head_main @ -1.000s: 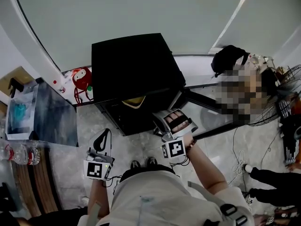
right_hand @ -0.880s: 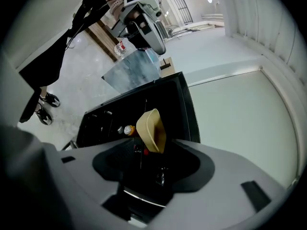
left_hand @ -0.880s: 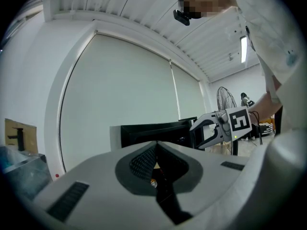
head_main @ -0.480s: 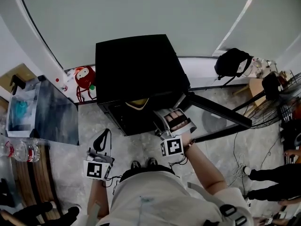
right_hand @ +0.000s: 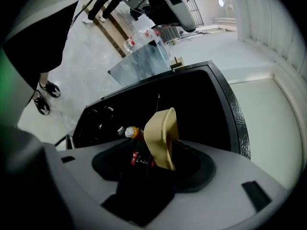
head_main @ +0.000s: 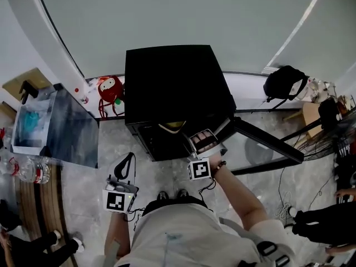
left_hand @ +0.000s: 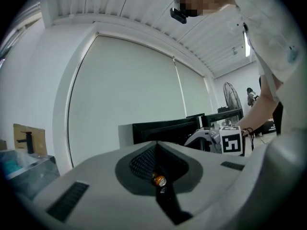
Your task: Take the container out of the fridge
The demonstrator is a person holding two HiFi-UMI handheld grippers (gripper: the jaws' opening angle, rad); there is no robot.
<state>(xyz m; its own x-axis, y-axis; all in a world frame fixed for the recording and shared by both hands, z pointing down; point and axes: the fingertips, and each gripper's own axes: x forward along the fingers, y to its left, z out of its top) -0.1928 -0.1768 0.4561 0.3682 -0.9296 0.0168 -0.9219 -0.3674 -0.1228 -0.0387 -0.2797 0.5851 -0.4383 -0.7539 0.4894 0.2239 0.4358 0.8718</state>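
Head view, and I'm looking down on the black mini fridge (head_main: 178, 88) standing on the grey floor (head_main: 167, 174). Its door (head_main: 267, 142) is swung wide open to the right.

Where's the container?

Inside the fridge. I can see the tan container (head_main: 173, 127) just behind the front edge of the open compartment. In the right gripper view it shows dead ahead against the dark interior.

Is your right hand on it?

No. My right hand-held gripper (head_main: 202, 139) is at the mouth of the fridge, just to the right of the container, pointing in and a little downward. Its jaws have just been opening and now stand wide, released. The container lines up with the gap in the right gripper view, but neither pad presses on it.

And the left?

My left hand-held gripper (head_main: 125, 163) hangs over the floor, apart from the fridge and down to its left. The left gripper view shows its jaws clenched together with nothing between them.

Anything else around?

There's a clear glass box (head_main: 55, 124) to the left of the fridge, and a red toy (head_main: 111, 90) between that box and the fridge. A black backpack (head_main: 285, 82) sits beyond the open door on the right.
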